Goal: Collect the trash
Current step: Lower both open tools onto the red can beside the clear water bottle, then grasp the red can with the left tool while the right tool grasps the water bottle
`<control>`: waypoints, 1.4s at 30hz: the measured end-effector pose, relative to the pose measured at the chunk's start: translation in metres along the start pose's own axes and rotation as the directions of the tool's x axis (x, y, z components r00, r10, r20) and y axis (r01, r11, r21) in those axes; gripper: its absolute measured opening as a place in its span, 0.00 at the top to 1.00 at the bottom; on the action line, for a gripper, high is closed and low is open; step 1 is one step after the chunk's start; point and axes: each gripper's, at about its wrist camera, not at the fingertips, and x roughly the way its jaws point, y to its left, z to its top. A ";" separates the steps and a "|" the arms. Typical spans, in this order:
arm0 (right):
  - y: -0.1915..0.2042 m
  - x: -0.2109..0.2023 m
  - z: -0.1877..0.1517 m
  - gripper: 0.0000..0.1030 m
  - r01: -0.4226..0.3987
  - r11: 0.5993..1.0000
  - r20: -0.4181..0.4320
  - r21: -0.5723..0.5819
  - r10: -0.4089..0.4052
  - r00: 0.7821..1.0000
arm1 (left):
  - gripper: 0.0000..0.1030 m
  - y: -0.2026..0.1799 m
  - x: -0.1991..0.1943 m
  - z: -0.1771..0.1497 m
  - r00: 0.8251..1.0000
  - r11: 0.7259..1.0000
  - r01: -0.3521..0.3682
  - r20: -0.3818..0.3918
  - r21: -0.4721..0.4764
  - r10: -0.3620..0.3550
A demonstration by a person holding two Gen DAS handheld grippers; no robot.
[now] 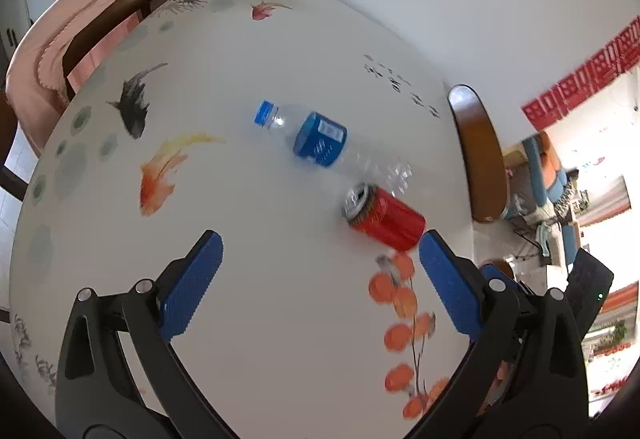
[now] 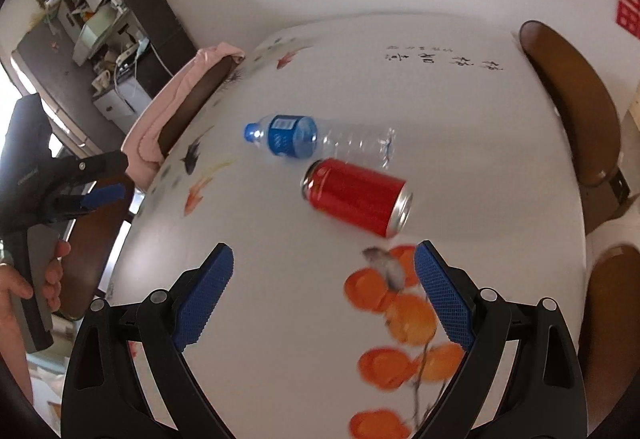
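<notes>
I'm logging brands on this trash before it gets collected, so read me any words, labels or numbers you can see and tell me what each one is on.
No text can be read here.
Bottle: blue label with white print and a barcode patch, too blurred to read.
Red can: no lettering shows on the side in view.
Table: black brush calligraphy near the far edge, too small to read.
Red wall banner: characters, illegible.
</notes>
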 end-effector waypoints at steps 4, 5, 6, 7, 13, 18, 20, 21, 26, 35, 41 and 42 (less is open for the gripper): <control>-0.018 0.025 0.020 0.12 -0.037 0.999 -0.025 -0.020 0.037 0.999 | 0.07 -0.004 0.030 0.011 0.999 0.999 -0.049 -0.009 -0.008 0.049; -0.024 0.032 0.026 0.12 -0.051 0.998 -0.031 -0.021 0.051 0.998 | 0.07 -0.004 0.038 0.011 0.998 0.998 -0.065 -0.009 -0.002 0.065; -0.029 0.038 0.030 0.12 -0.061 0.998 -0.039 -0.019 0.060 0.997 | 0.07 -0.003 0.044 0.011 0.997 0.997 -0.074 -0.013 -0.011 0.074; -0.032 0.043 0.033 0.12 -0.067 0.998 -0.045 -0.020 0.066 0.997 | 0.07 0.000 0.052 0.009 0.996 0.996 -0.082 -0.018 -0.032 0.082; -0.046 0.073 0.058 0.12 -0.093 0.992 -0.093 -0.086 0.085 0.992 | 0.07 0.011 0.084 -0.011 0.995 0.983 -0.094 -0.036 -0.160 0.089; -0.040 0.096 0.082 0.12 -0.127 0.970 -0.149 -0.206 0.097 0.984 | 0.07 0.008 0.096 -0.034 0.994 0.948 -0.108 -0.011 -0.299 0.110; -0.036 0.107 0.093 0.12 -0.154 0.956 -0.181 -0.251 0.110 0.977 | 0.07 0.006 0.101 -0.043 0.994 0.929 -0.099 0.003 -0.357 0.107; -0.033 0.113 0.097 0.12 -0.162 0.947 -0.193 -0.276 0.111 0.975 | 0.07 0.005 0.104 -0.047 0.995 0.919 -0.095 0.005 -0.384 0.105; -0.025 0.144 0.119 0.12 -0.228 0.901 -0.257 -0.368 0.137 0.957 | 0.07 -0.006 0.116 -0.066 0.994 0.851 -0.075 0.033 -0.520 0.108; -0.013 0.211 0.134 0.12 -0.386 0.840 -0.486 -0.382 0.173 0.857 | 0.07 -0.035 0.167 -0.067 0.999 0.806 -0.023 0.026 -0.591 0.047; -0.013 0.233 0.133 0.11 -0.391 0.820 -0.523 -0.418 0.135 0.841 | 0.05 -0.046 0.187 -0.051 0.996 0.802 0.015 0.082 -0.597 0.042; -0.015 0.237 0.135 0.12 -0.396 0.822 -0.532 -0.408 0.138 0.835 | 0.05 -0.048 0.188 -0.049 0.994 0.805 0.008 0.090 -0.594 0.056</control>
